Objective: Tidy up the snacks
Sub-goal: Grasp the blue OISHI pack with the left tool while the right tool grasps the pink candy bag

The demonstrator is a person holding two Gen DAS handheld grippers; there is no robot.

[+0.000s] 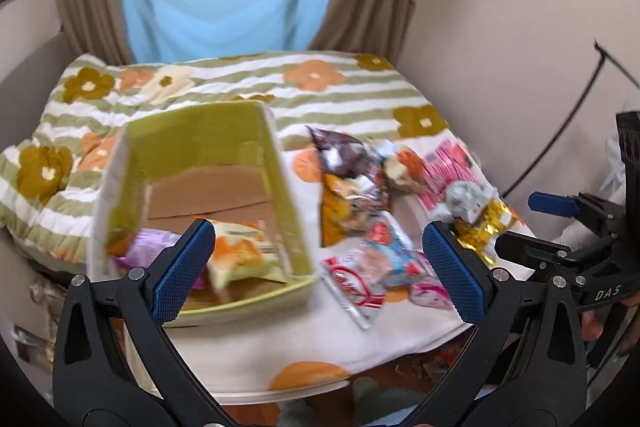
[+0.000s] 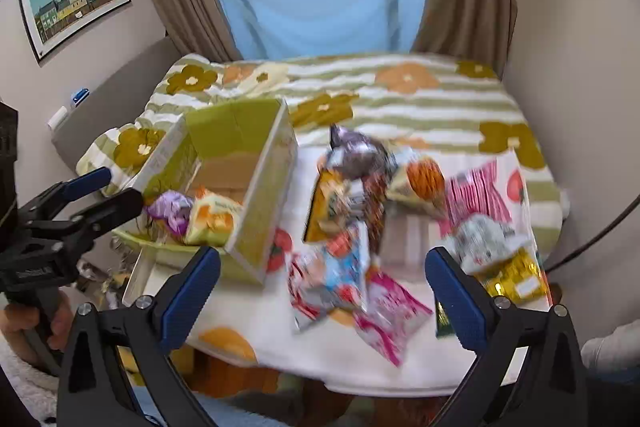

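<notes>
A green cardboard box [image 1: 276, 163] [image 2: 260, 187] stands open on a small table, holding a purple packet [image 1: 150, 245] [image 2: 170, 209] and an orange-and-white packet [image 1: 238, 255] [image 2: 212, 217]. To its right lies a pile of snack packets: a brown one [image 1: 340, 151] [image 2: 356, 151], a yellow one [image 1: 348, 203] [image 2: 326, 207], a blue-red one [image 1: 376, 263] [image 2: 336, 275], a pink one [image 2: 388, 311] and a gold one [image 1: 484, 227] [image 2: 516, 279]. My left gripper [image 1: 316, 267] is open and empty in front of the box. My right gripper [image 2: 324, 287] is open and empty above the pile.
The table has a white flower-print cloth [image 1: 256, 343] [image 2: 280, 347]. Behind it is a bed with a striped flower blanket [image 1: 340, 99] [image 2: 420, 99]. Walls close in on the right. The right gripper shows at the left view's right edge [image 1: 560, 227], and the left gripper at the right view's left edge [image 2: 80, 203].
</notes>
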